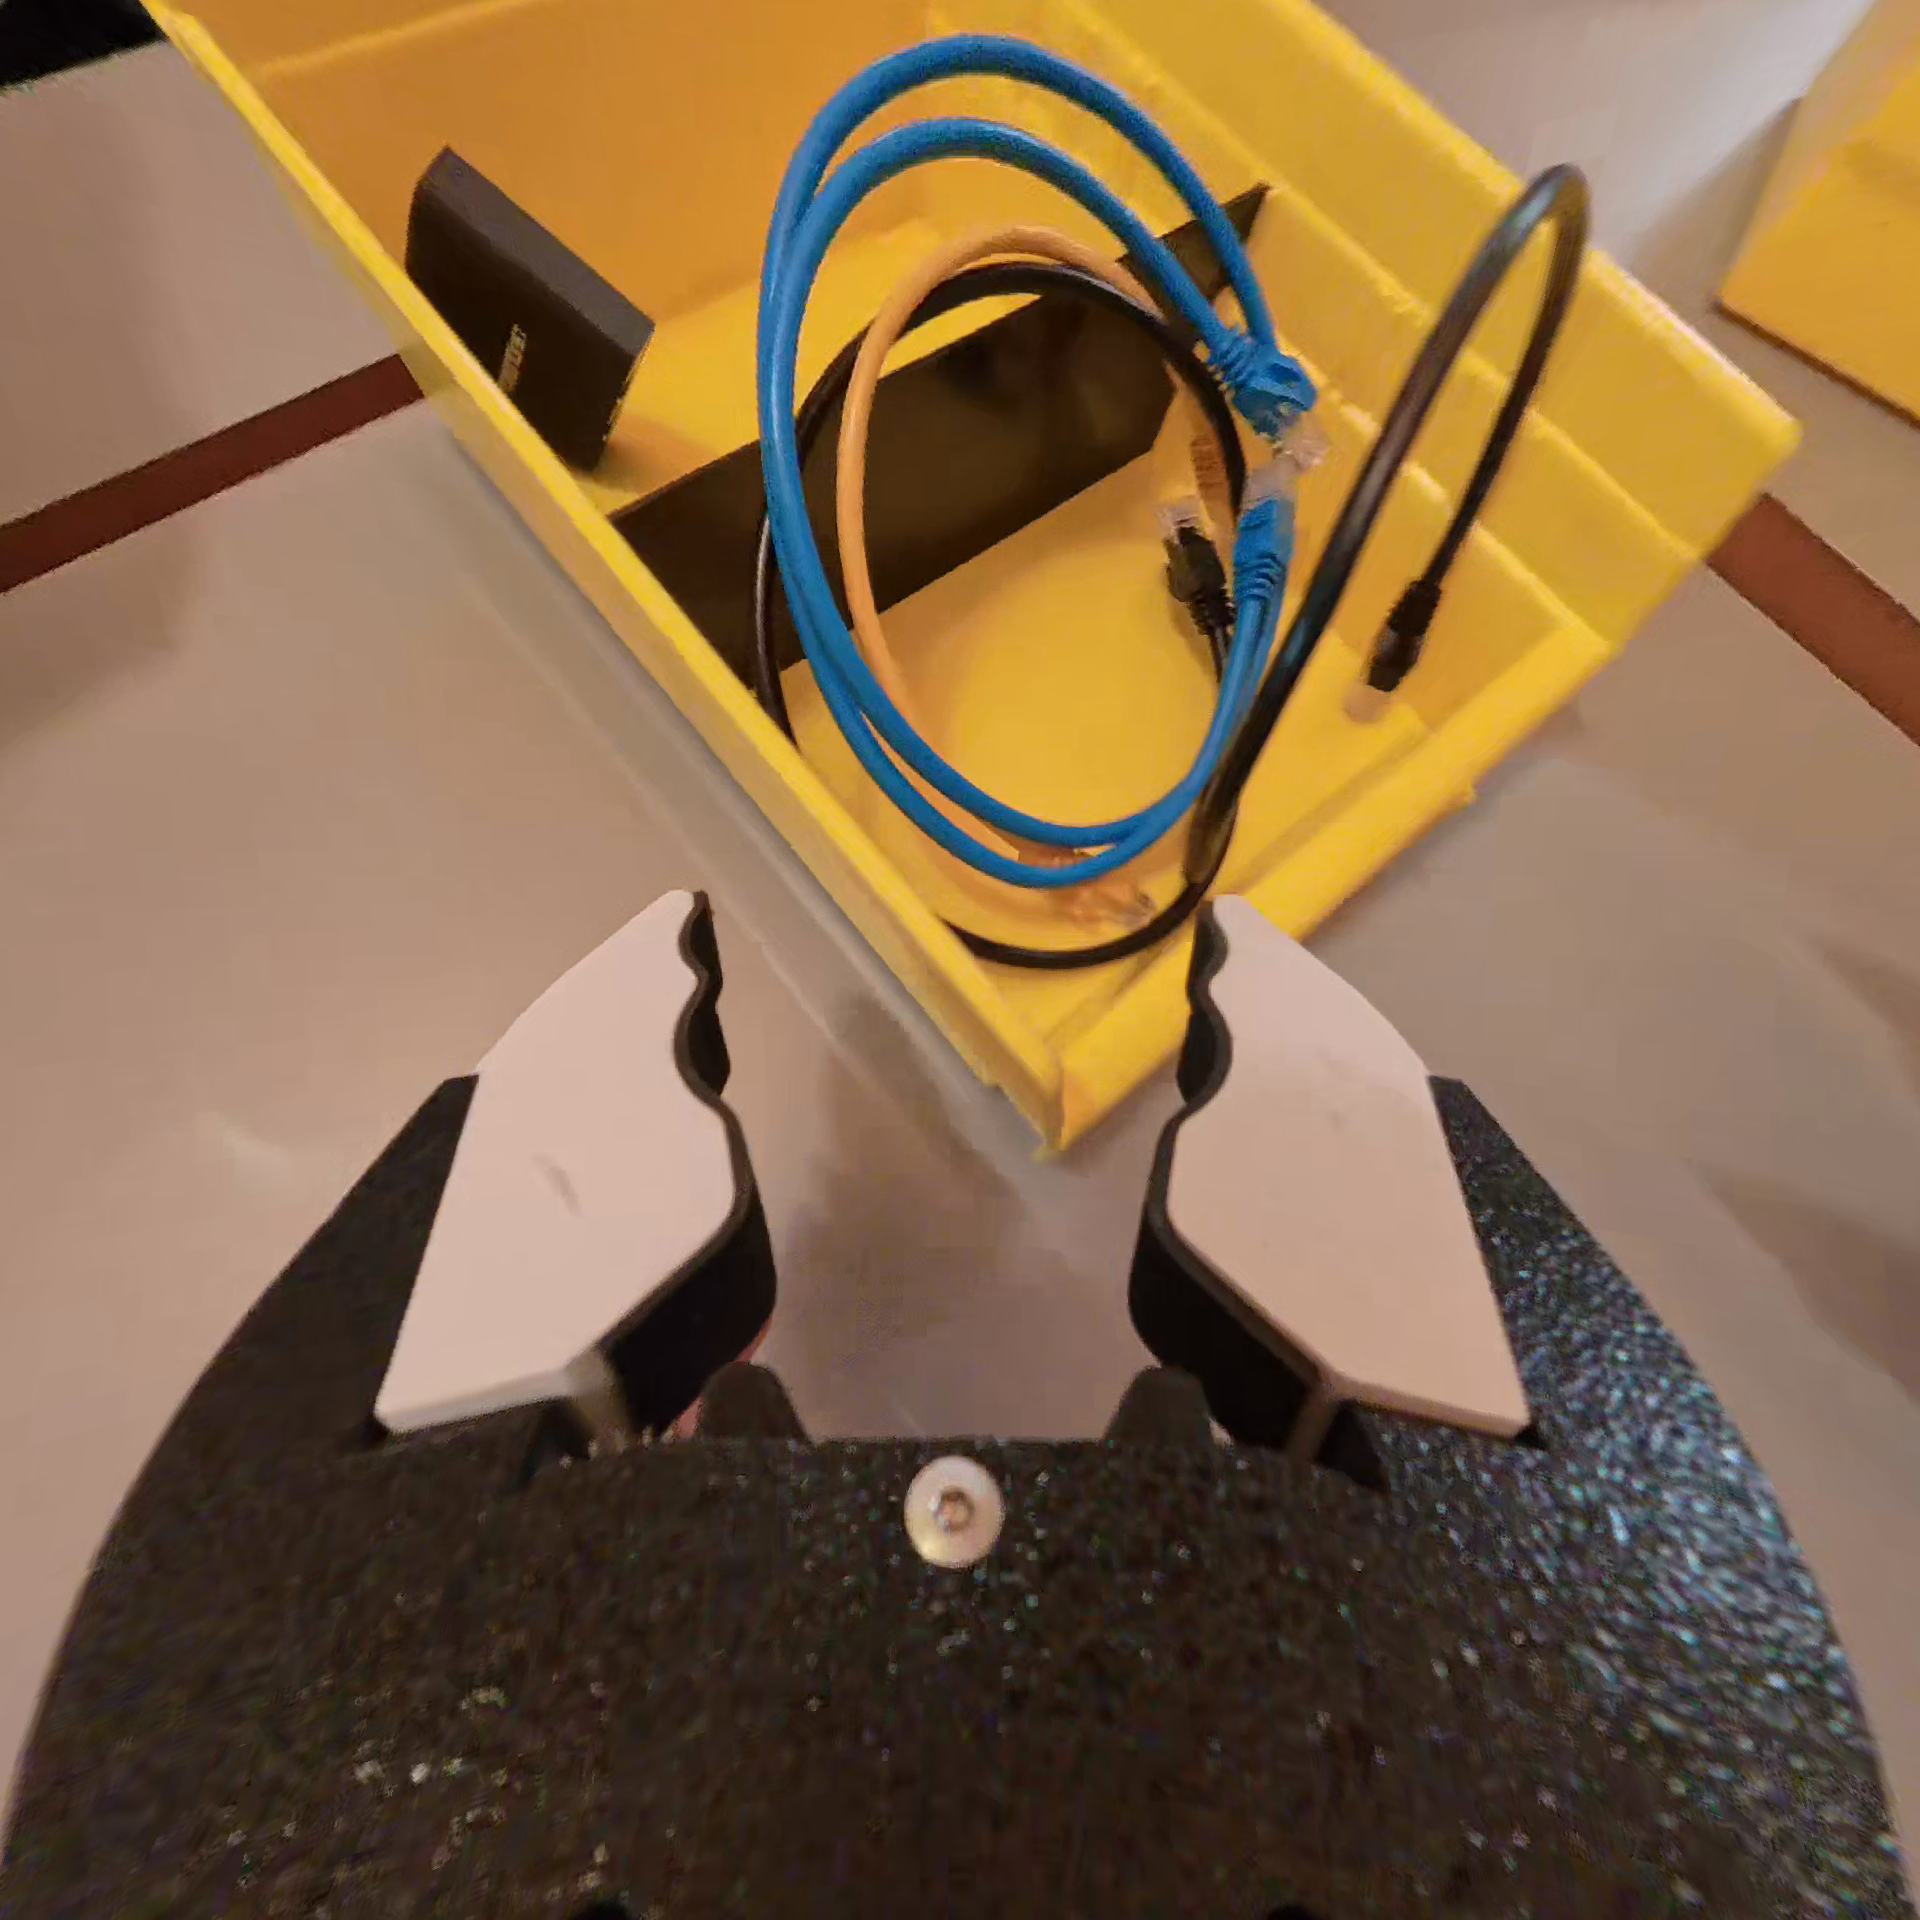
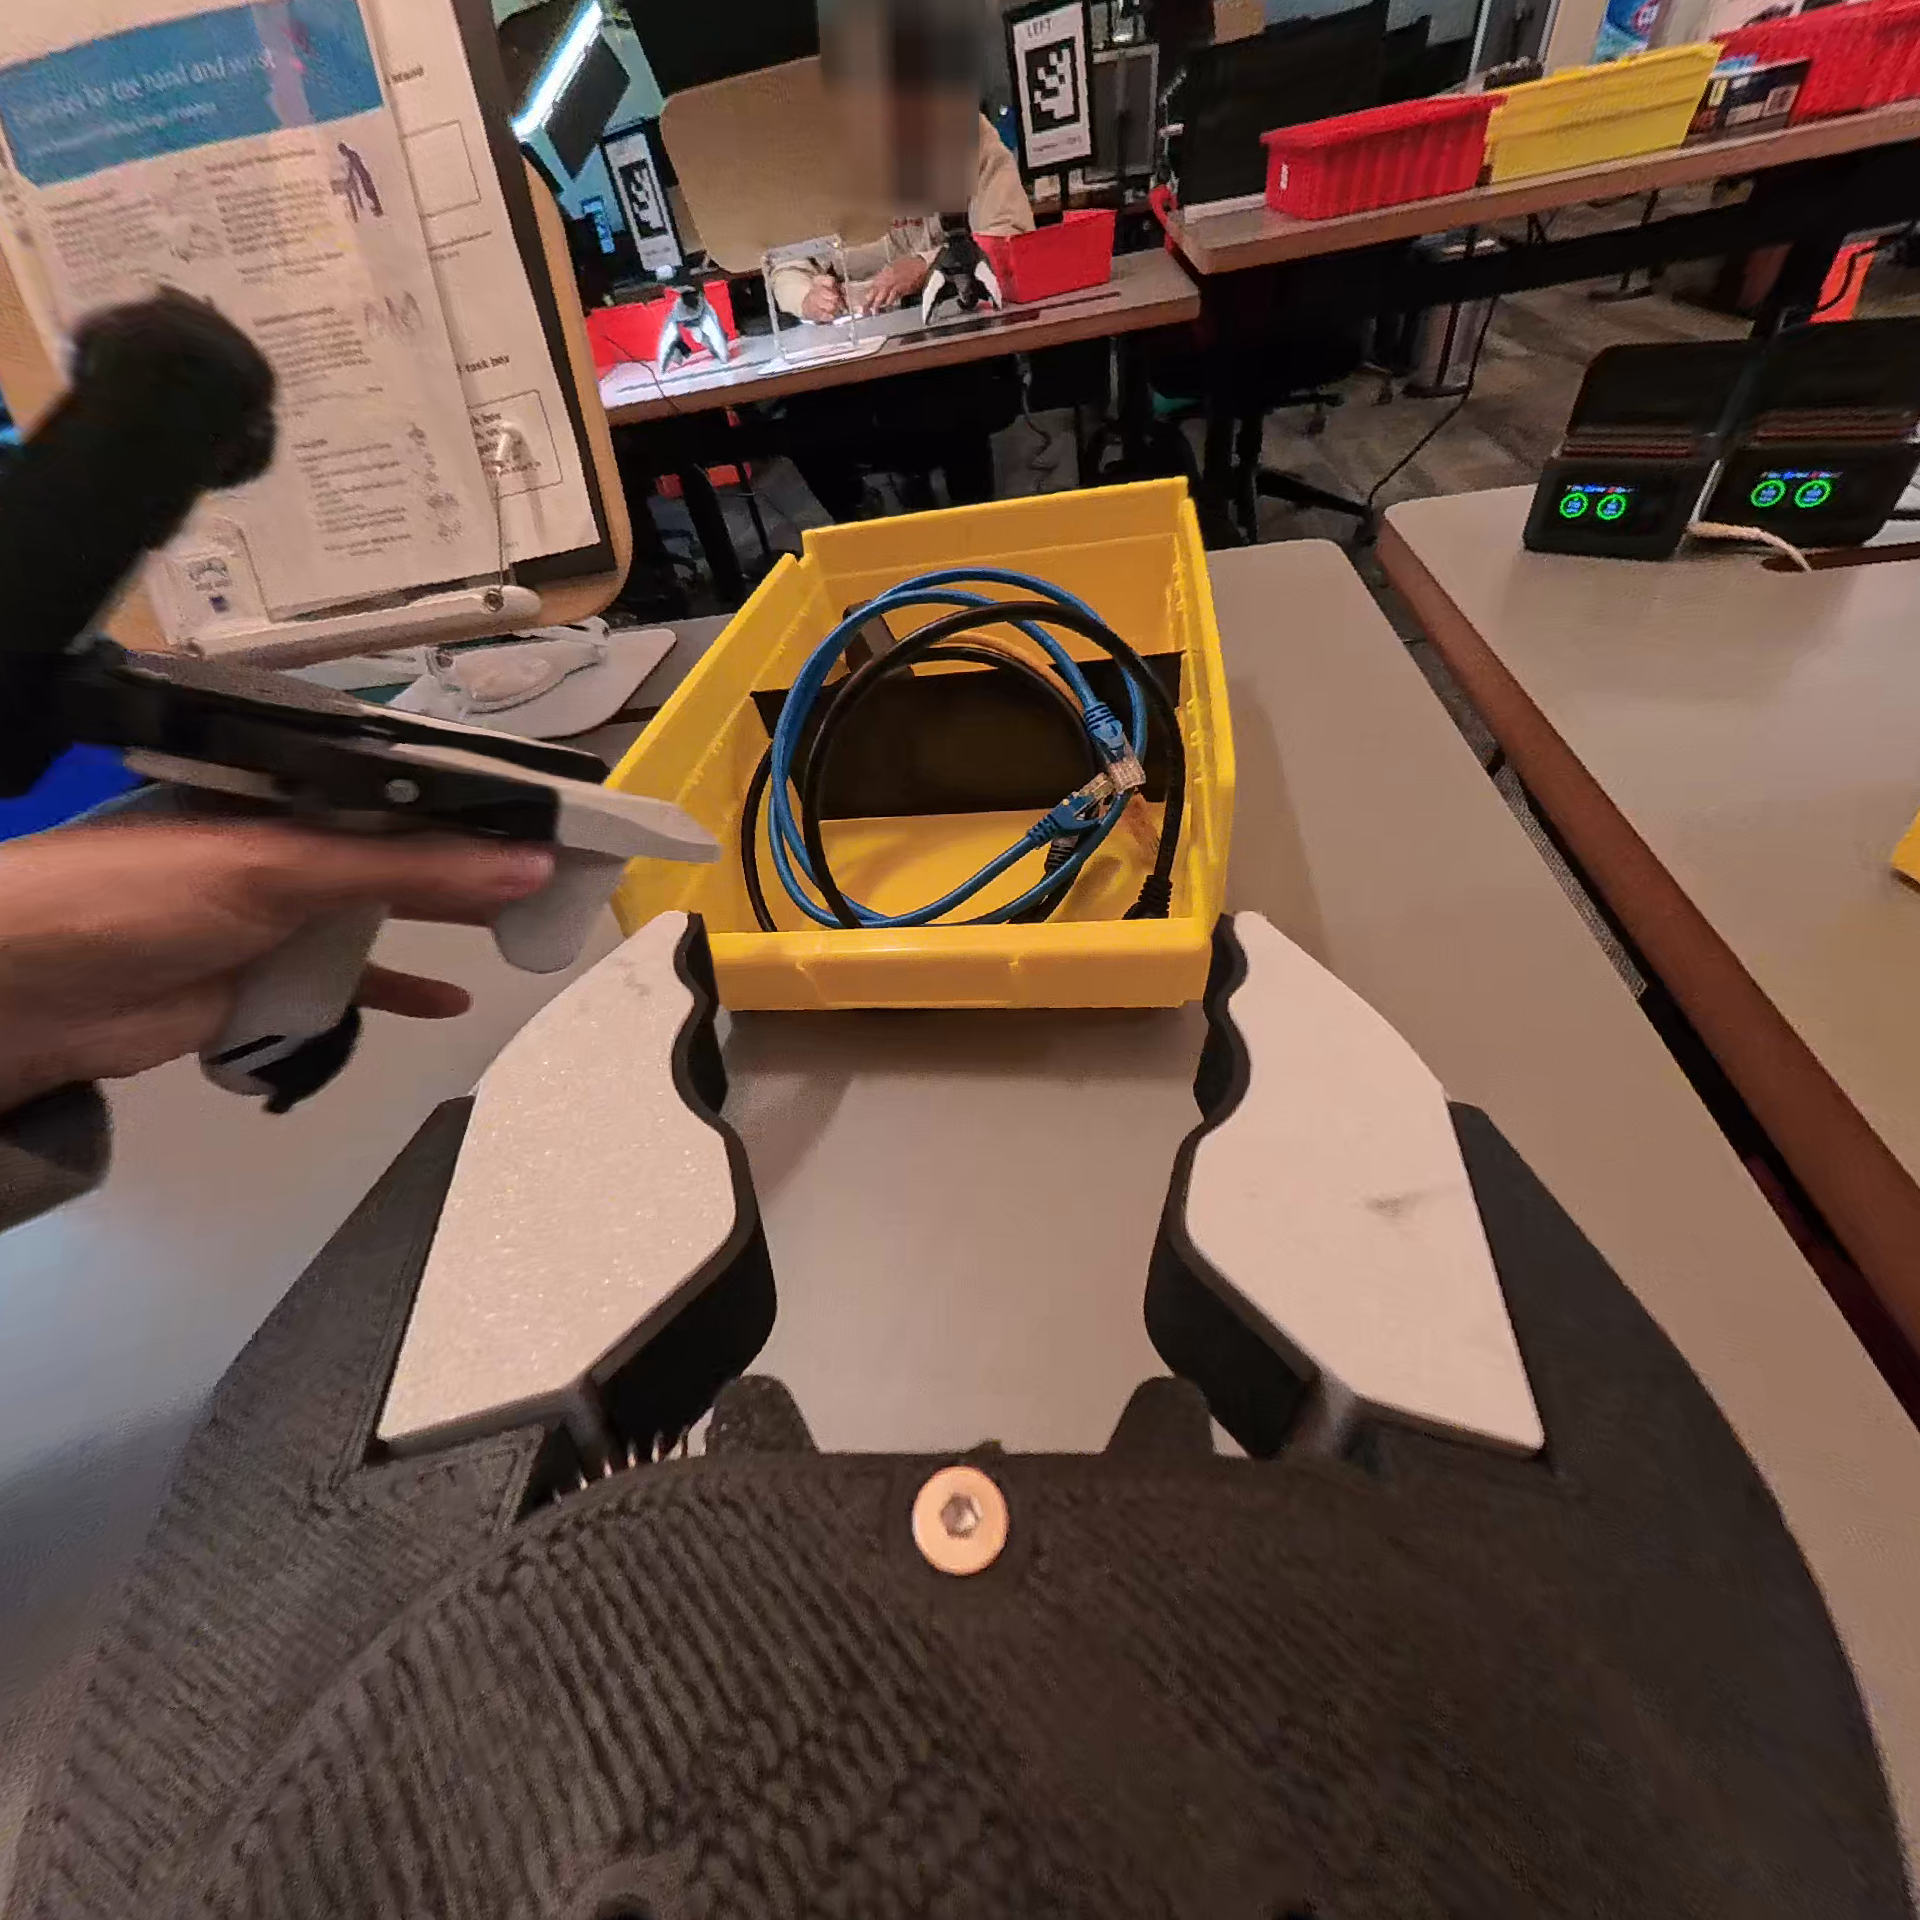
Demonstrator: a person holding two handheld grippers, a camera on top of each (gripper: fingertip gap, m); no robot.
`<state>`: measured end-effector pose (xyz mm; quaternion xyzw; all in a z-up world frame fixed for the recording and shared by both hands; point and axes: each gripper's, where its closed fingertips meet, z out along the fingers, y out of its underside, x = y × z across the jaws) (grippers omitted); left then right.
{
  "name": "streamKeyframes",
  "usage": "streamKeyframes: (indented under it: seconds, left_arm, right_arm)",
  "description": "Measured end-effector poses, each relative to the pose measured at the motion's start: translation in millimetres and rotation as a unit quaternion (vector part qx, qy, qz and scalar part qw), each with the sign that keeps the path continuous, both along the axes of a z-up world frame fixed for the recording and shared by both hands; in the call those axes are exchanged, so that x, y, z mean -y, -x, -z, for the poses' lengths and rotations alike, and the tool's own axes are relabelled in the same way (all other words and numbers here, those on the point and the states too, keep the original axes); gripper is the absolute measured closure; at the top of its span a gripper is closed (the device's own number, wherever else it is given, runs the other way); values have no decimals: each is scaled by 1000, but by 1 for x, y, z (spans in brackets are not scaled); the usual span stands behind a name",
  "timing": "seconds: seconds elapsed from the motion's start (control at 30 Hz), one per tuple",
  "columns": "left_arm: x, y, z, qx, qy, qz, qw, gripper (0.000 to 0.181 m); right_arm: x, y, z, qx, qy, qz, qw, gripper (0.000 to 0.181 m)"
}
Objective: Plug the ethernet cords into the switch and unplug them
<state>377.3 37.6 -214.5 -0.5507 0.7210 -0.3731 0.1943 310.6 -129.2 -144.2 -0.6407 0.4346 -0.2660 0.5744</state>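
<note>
A yellow bin (image 1: 1351,883) (image 2: 966,966) stands on the grey table. It holds a coiled blue ethernet cord (image 1: 774,343) (image 2: 790,779), an orange cord (image 1: 862,499) and a black cord (image 1: 1340,540) (image 2: 1174,769) whose loop rises over the bin's right wall. A small black box, the switch (image 1: 520,301), leans on the bin's left wall behind a black divider (image 1: 935,468). My left gripper (image 1: 956,920) is open and empty at the bin's near corner; it also shows in the right wrist view (image 2: 623,831), held by a hand. My right gripper (image 2: 961,935) is open and empty just before the bin's front wall.
A poster stand (image 2: 260,312) is at the back left. A second table at the right carries two black devices with green lights (image 2: 1714,488). Another yellow bin (image 1: 1849,260) lies farther right. A person sits at a far table with red bins (image 2: 1371,166).
</note>
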Motion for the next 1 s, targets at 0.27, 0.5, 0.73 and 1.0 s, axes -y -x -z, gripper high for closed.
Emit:
streamKeyframes:
  seconds: [0.27,0.5,0.73,1.0]
  left_arm:
    - [-32,-43,14,45,-91,-96,990,163]
    - [-85,-40,9,73,-39,-58,995,177]
    - [-162,67,5,47,18,-10,999,178]
    - [-276,272,-3,7,93,37,995,177]
  right_arm:
    - [9,-4,4,-8,-20,1,1000,94]
    - [10,2,-6,4,-17,-2,1000,96]
    - [-14,19,-18,14,-7,-42,999,100]
    - [-138,68,-39,35,1,-176,984,88]
